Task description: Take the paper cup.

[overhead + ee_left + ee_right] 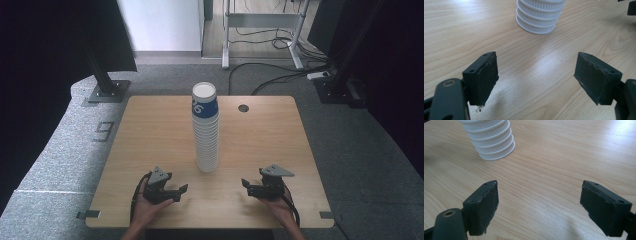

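Observation:
A tall stack of upside-down paper cups (206,129) stands at the middle of the wooden table (150,130); the top cup is blue with white print, the lower ones show white ribbed rims. My left gripper (179,193) rests near the front edge, left of the stack, held in a hand, jaws wide apart and empty. My right gripper (246,186) sits to the stack's right, also open and empty. The stack's base (537,21) lies ahead of the left gripper (536,80). In the right gripper view the base (494,142) is up left of the gripper (539,206).
A round cable hole (243,108) sits in the table's far right part. Grey carpet surrounds the table. Black stands (106,90) and dark curtains flank it, and cables (280,75) lie on the floor beyond.

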### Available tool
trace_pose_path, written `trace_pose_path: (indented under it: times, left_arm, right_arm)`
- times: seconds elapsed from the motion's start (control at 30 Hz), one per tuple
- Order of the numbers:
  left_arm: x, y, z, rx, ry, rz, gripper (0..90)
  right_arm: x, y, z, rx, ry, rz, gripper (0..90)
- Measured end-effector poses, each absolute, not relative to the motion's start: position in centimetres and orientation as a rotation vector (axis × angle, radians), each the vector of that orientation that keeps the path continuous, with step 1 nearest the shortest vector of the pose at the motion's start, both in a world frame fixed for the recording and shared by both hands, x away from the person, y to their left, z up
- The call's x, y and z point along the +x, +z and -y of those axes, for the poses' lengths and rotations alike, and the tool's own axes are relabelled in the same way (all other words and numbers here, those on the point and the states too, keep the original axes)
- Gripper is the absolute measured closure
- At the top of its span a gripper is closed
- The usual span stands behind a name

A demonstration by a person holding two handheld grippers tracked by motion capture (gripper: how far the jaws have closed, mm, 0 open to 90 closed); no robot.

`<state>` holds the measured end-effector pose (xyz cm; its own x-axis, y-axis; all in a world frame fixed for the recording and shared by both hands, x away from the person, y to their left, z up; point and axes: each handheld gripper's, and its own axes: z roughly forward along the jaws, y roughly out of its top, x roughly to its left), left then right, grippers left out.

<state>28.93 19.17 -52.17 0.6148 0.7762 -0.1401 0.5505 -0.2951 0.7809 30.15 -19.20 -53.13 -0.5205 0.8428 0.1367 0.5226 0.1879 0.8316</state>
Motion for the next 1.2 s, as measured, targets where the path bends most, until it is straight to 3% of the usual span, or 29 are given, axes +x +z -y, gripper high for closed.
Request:
trace_pose_path:
  times: [0.47, 1.2]
  left_arm:
    - [29.4, -52.1, -19.7, 1.947, 0.357, -1.079, 19.4]
    - [30.8, -50.5, -17.7, 1.942, 0.35, -0.996, 19.8]
  right_arm:
    - [30.7, -52.9, 20.3, 1.262, 1.286, -2.129, 17.0]
    - [30.6, -52.9, 20.5, 1.267, 1.272, -2.118, 18.2]
